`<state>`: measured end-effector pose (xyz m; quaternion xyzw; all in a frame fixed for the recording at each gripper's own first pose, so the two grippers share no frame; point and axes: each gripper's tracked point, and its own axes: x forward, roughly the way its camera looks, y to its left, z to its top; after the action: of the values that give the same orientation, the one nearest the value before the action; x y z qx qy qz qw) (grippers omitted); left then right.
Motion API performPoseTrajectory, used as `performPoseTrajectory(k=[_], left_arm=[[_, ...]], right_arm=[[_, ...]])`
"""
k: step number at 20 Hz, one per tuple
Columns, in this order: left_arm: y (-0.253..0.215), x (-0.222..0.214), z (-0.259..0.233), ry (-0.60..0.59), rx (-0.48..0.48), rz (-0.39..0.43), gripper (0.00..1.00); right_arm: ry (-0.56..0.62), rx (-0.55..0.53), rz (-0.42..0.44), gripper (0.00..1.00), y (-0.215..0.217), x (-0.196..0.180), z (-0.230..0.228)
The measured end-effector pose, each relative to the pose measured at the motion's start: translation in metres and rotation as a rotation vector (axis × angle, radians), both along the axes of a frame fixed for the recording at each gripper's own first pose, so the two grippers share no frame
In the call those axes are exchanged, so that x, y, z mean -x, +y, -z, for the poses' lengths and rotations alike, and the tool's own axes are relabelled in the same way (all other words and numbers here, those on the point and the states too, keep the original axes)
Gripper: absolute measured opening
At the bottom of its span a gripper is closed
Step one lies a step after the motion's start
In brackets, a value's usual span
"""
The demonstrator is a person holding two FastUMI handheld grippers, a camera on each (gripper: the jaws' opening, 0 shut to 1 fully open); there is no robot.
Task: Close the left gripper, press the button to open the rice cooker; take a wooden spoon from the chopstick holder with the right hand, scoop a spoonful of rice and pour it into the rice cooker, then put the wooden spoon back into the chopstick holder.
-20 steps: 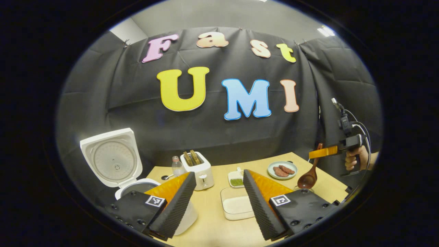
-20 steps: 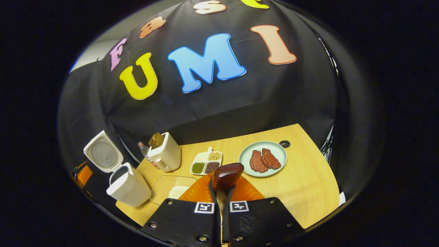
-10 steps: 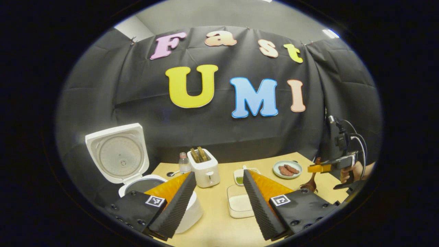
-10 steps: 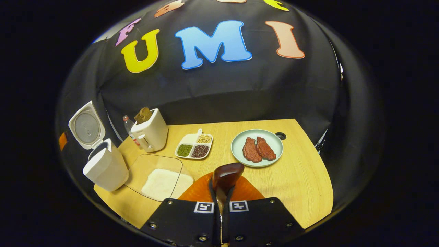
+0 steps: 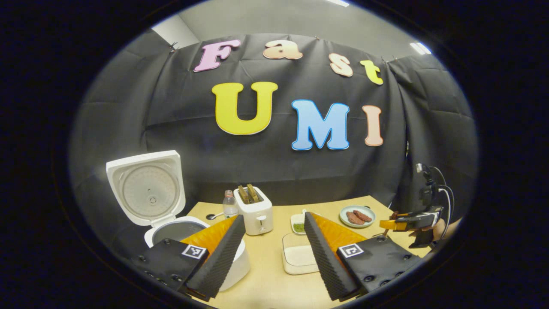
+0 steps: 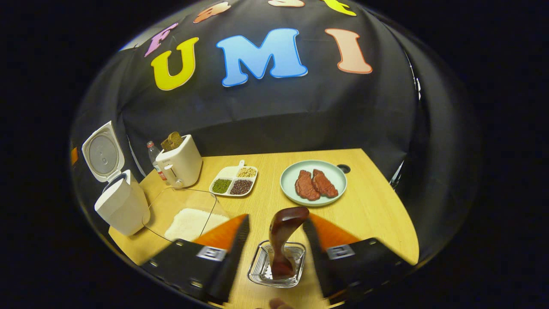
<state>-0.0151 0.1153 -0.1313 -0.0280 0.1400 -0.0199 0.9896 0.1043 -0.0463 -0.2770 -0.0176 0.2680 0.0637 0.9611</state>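
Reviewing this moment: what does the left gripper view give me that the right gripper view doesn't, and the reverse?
Left gripper view: the right tool seen from the side with the hand holding it, and a look into the open rice cooker.

Right gripper view: the wooden spoon standing in the chopstick holder, between that tool's open fingers and apart from both.

Shared: the rice cooker with its lid up, the toaster, the bottle, the rice container, the plate of meat and the table.
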Motion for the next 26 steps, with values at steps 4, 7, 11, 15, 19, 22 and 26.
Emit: performPoseTrajectory(k=[4, 7, 11, 15, 19, 22, 26], left_arm=[[0.000, -0.005, -0.003, -0.008, -0.001, -0.003, 1.00], [0.002, -0.008, -0.008, -0.021, -0.016, -0.003, 0.97], [0.001, -0.014, -0.018, -0.040, -0.007, 0.001, 1.00], [0.015, -0.020, -0.038, -0.075, -0.044, -0.029, 0.97], [0.051, -0.031, -0.055, -0.095, -0.062, -0.115, 0.97], [0.083, -0.042, -0.058, -0.089, -0.042, -0.175, 0.97], [0.136, -0.062, -0.068, -0.079, -0.052, -0.296, 1.00]], right_arm=[[-0.191, 0.076, 0.029, 0.98, -0.005, 0.008, -0.074], [-0.319, 0.015, 0.030, 0.98, 0.017, 0.022, -0.137], [-0.397, -0.040, 0.025, 0.98, 0.040, 0.032, -0.197], [-0.422, -0.074, 0.028, 0.98, 0.062, 0.041, -0.225], [-0.431, -0.097, 0.029, 0.98, 0.078, 0.044, -0.234], [-0.440, -0.114, 0.028, 0.98, 0.085, 0.043, -0.236], [-0.434, -0.098, 0.033, 0.98, 0.084, 0.041, -0.234]])
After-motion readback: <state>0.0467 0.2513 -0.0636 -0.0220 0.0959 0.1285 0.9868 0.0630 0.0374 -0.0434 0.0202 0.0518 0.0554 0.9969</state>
